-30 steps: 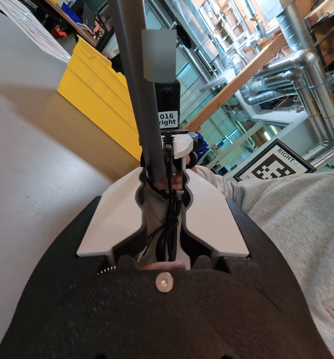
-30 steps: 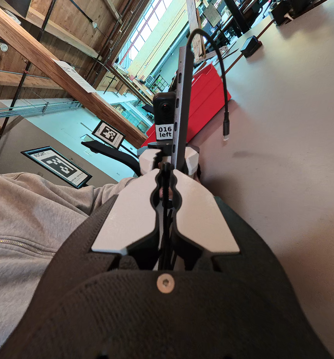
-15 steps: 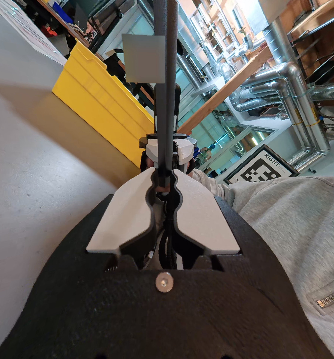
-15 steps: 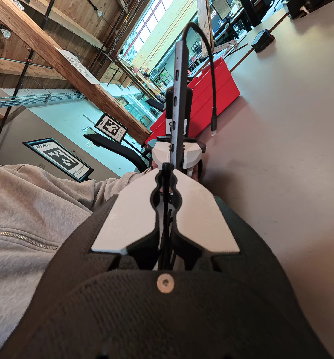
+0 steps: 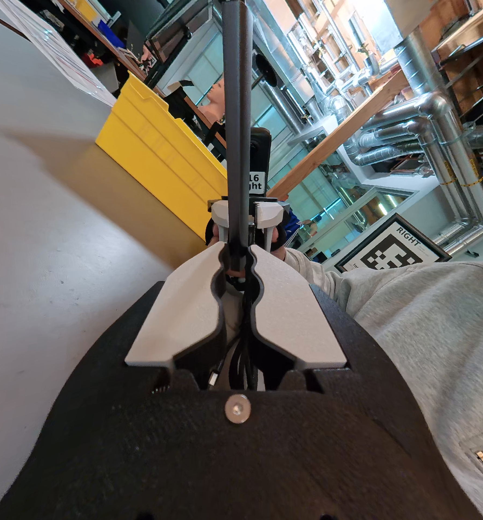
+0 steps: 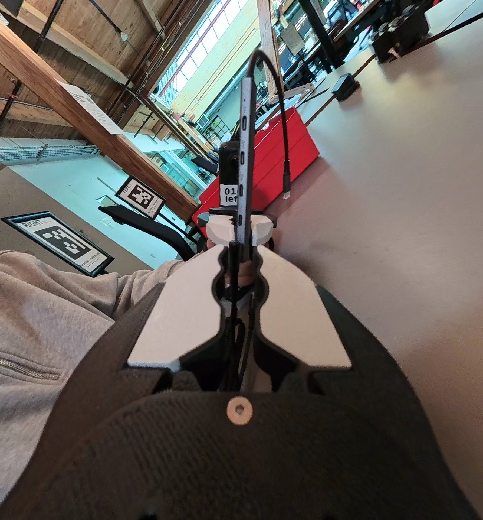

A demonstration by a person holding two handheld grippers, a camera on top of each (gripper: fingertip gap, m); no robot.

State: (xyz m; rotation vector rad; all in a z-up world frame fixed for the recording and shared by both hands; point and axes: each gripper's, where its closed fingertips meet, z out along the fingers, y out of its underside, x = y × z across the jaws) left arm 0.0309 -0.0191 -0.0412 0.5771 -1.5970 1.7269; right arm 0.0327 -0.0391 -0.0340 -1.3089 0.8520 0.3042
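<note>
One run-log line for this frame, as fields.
left gripper: shut on grey hub | right gripper: shut on grey hub | hub cable: plug dangling free | grey hub: upright over table

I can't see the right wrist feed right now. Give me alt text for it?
The right gripper is shut on a black cable, beside a slim grey metal hub held on edge by the left gripper facing it. The hub's short black lead loops over and dangles, plug free, above the pale table, with a red plastic bin behind.
</note>
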